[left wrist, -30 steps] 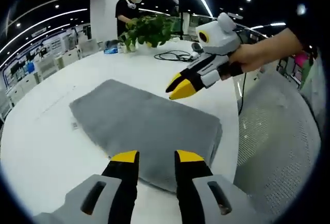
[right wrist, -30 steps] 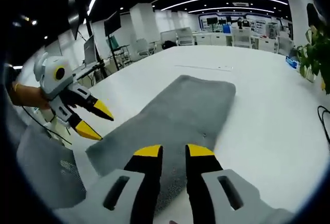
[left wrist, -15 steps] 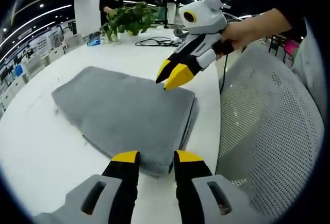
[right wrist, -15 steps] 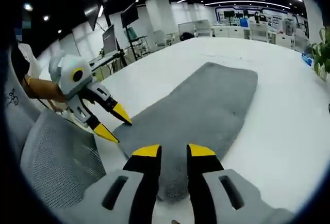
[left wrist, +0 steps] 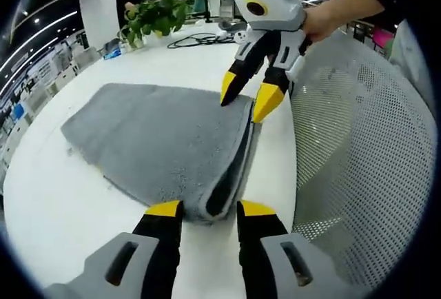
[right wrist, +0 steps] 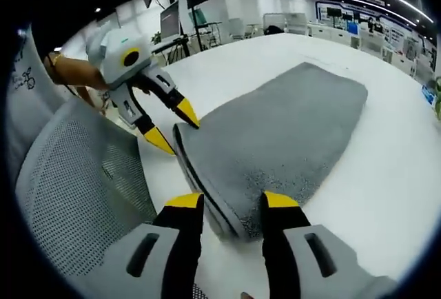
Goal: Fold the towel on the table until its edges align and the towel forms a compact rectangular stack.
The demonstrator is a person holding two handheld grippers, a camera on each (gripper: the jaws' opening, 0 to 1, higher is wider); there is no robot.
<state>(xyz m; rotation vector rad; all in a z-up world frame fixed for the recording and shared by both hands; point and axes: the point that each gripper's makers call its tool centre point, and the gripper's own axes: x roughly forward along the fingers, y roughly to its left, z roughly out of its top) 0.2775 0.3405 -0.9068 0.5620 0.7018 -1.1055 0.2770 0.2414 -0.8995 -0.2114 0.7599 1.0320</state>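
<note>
Plush grey towel (left wrist: pixel 158 140), folded double on white worktop (left wrist: pixel 48 202); left claw (left wrist: pixel 209 208) and right claw (right wrist: pixel 225 200) both parted, straddling its near-edge corners.

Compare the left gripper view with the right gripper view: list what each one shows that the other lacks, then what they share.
Left gripper view: a potted plant, a black cable on the far side of the table, and a person standing behind the plant.

Right gripper view: monitors on stands at the left and rows of desks in the background.

Both: the gray towel on the white table, the mesh chair, and both grippers, open, each at a corner of the towel's near edge.
</note>
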